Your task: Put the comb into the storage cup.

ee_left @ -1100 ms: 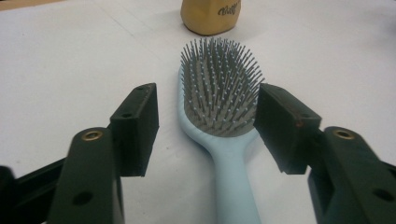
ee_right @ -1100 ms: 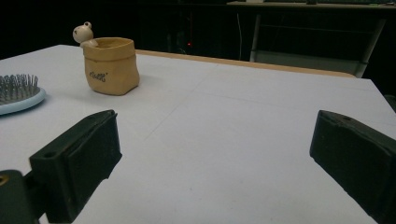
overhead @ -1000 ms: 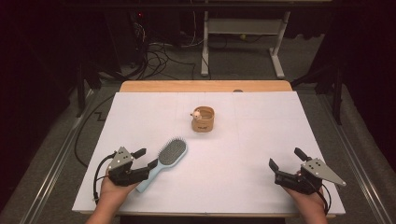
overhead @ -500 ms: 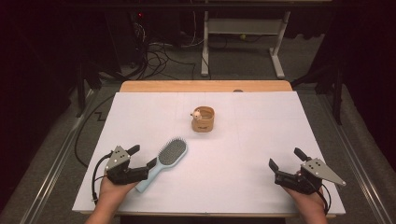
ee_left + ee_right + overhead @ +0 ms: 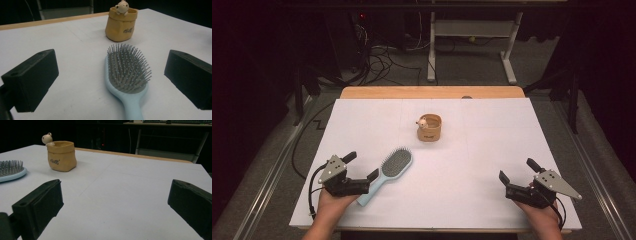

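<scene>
Little seeming left of the set-down: leaving the hairbrush (image 5: pixel 396 164) lying bristles-up on the table (image 5: pixel 492 145) near its front left corner, head pointing toward the middle and handle toward the front edge. Holding the left gripper (image 5: pixel 363 165) released around that handle, jaws spread wide and touching neither side of it, having just been opening them. Holding the right gripper (image 5: pixel 517 170) likewise released and empty near the front right corner. Not yet drawing the left hand back off the handle, which is probably all that remains. Leaving the small yellow pot (image 5: pixel 429 129) upright well apart from the brush, toward the far edge at mid-width. Compared with a second ago: showing much wider left jaws, then looking closed on the handle; finding brush, pot and right gripper resting just where they were.
</scene>
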`<action>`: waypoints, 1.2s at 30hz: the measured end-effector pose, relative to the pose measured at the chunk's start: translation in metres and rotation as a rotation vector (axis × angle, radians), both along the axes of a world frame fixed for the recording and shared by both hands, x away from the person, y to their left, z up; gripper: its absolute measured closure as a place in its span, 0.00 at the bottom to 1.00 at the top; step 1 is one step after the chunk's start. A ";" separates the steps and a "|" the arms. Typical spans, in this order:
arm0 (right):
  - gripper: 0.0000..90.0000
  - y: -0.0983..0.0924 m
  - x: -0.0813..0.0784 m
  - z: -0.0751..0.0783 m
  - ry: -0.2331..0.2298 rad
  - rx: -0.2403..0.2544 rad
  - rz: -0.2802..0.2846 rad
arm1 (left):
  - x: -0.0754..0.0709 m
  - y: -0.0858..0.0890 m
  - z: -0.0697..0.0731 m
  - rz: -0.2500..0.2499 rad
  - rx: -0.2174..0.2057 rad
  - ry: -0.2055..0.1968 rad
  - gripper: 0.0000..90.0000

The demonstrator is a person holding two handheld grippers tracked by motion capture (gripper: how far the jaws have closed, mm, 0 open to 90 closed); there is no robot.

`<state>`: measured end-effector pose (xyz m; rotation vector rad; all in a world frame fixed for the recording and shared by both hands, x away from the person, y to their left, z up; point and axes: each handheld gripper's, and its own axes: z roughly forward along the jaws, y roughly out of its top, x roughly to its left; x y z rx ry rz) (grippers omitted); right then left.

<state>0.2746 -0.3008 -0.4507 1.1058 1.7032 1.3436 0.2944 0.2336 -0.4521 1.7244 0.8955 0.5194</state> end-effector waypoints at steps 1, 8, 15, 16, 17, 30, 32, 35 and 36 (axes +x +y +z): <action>0.01 0.000 0.000 0.000 -0.003 -0.001 -0.001 | 0.000 -0.001 0.000 0.000 0.000 -0.003 0.00; 0.01 0.002 -0.001 0.001 -0.011 -0.018 0.010 | 0.000 -0.001 0.000 0.003 0.011 0.003 0.00; 0.01 0.002 -0.003 0.003 -0.022 -0.031 -0.006 | 0.001 0.001 0.001 0.020 0.006 0.008 0.00; 0.01 0.002 -0.003 0.003 -0.020 -0.034 -0.009 | 0.001 0.001 0.002 0.022 0.003 0.012 0.00; 0.01 0.003 -0.004 0.003 -0.018 -0.038 -0.011 | 0.001 0.002 0.002 0.019 -0.004 0.018 0.00; 0.01 0.007 -0.006 0.000 -0.017 -0.061 0.016 | 0.001 -0.012 0.002 -0.003 0.117 0.079 0.01; 0.01 0.007 -0.006 0.000 -0.016 -0.061 0.017 | 0.001 -0.014 0.002 -0.004 0.142 0.091 0.02; 0.01 0.007 -0.006 0.000 -0.018 -0.063 0.018 | 0.002 -0.016 0.000 -0.015 0.171 0.125 0.02; 0.01 0.008 -0.006 0.000 -0.018 -0.062 0.018 | 0.002 -0.017 0.000 -0.020 0.178 0.128 0.02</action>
